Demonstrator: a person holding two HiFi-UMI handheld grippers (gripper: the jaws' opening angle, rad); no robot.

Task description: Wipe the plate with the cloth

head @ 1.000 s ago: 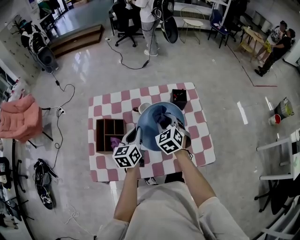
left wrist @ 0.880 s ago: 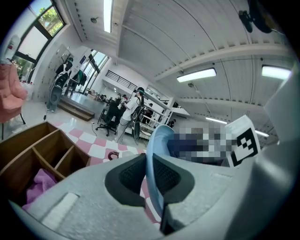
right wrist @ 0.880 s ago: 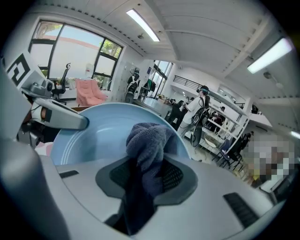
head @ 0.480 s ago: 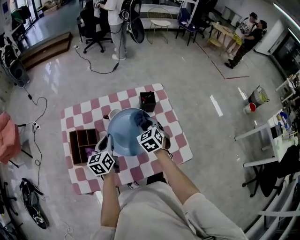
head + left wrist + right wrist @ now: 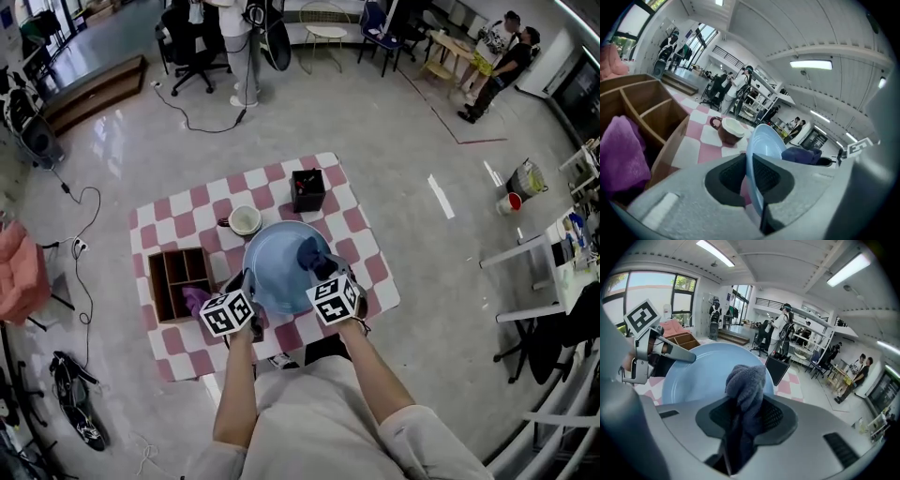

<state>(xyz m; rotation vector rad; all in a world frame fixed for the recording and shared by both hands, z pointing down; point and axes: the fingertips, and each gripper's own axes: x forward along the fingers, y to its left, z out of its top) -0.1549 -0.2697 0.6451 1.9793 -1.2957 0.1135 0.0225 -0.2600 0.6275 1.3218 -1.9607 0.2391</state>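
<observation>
Right gripper view is showing me the right gripper closed tight on a bunched dark blue knitted cloth. The cloth's free wad is pushing out past the jaws towards the face of the round pale blue plate. Across from it, my left gripper is pinching the plate's near rim between its pads, jaws drawn in to the rim's thickness. The plate looks raised and tilted over the pink-and-white checked tablecloth rather than lying flat.

To wipe well, I am judging that I should press only lightly with the wad. I should sweep in overlapping arcs from the middle out to the edge, keeping the push directed towards the clamped side. A hard shove at the far rim could lever the plate out of that narrow pinch.

Further out, a brown cup with a white inside and a black square container are standing just beyond the plate. A brown wooden divided box holding a purple rag is sitting to the left.
</observation>
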